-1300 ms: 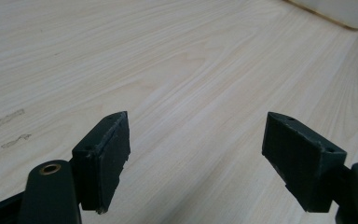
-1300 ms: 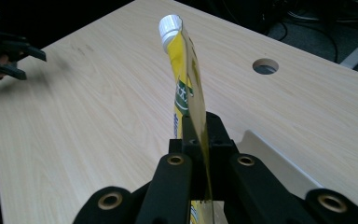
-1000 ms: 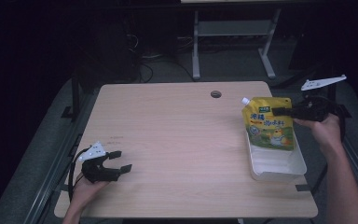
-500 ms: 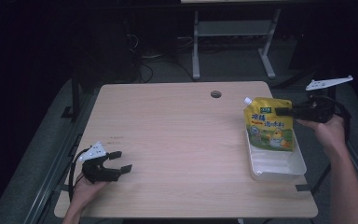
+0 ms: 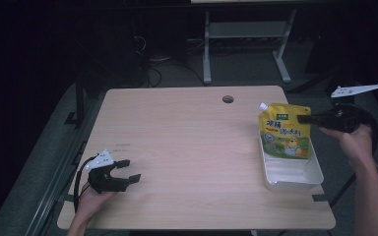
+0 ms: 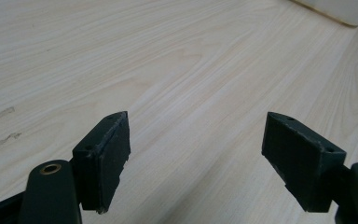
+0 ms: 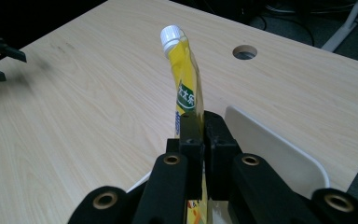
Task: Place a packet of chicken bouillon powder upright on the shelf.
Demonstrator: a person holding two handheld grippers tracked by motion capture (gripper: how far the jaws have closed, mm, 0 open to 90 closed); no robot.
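A yellow spouted pouch (image 5: 283,132) with a white cap stands upright in the far end of a white tray (image 5: 295,184) at the table's right edge. My right gripper (image 5: 302,118) comes in from the right and is shut on the pouch's upper right edge. In the right gripper view the pouch (image 7: 184,81) rises edge-on from between the pads of my right gripper (image 7: 199,135). Its jaws have just been closing on it. My left gripper (image 5: 130,170) rests open near the table's front left corner. Bare wood lies between the jaws of my left gripper (image 6: 196,158).
The wooden table (image 5: 187,142) has a round cable hole (image 5: 228,99) at the back. The tray's near half (image 5: 290,169) holds nothing. The tray's rim (image 7: 279,154) curves just behind the right jaws. A dark floor and a metal stand (image 5: 246,34) lie beyond the table.
The right hand and the pouch have shifted only slightly at the tray's far end. The left gripper has stayed where it was.
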